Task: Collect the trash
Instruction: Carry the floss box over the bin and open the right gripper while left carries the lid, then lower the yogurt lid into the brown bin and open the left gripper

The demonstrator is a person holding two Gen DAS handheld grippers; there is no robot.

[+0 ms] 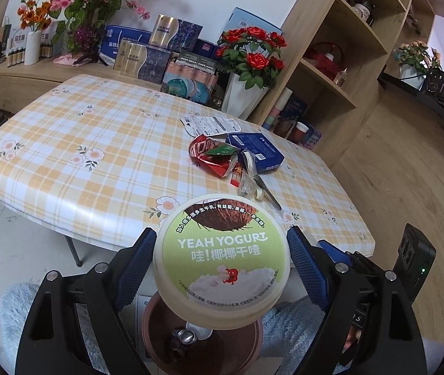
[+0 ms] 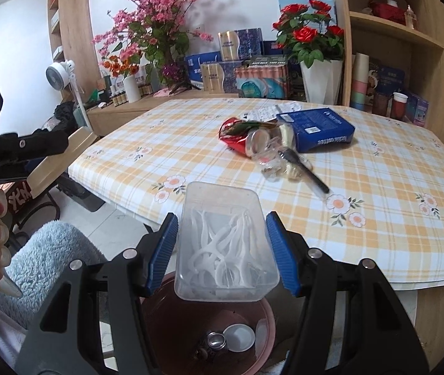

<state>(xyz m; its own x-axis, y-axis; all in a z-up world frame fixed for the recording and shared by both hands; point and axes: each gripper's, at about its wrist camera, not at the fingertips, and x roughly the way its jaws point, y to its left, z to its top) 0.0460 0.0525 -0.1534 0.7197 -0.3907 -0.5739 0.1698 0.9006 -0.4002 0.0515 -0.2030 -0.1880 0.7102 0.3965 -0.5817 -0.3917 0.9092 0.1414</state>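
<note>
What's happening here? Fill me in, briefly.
A person is clearing trash with a handheld gripper in each hand. The left gripper holds a round yogurt tub, and the right gripper holds a clear plastic box of white floss picks. Both hang over a reddish-brown bin that already holds a can and a white lid. On the checked table a crushed red can, a blue carton and a black fork remain.

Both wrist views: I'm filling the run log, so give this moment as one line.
left hand-held gripper: holds yogurt tub | right hand-held gripper: holds clear box | both over bin | table: trash remains
</note>
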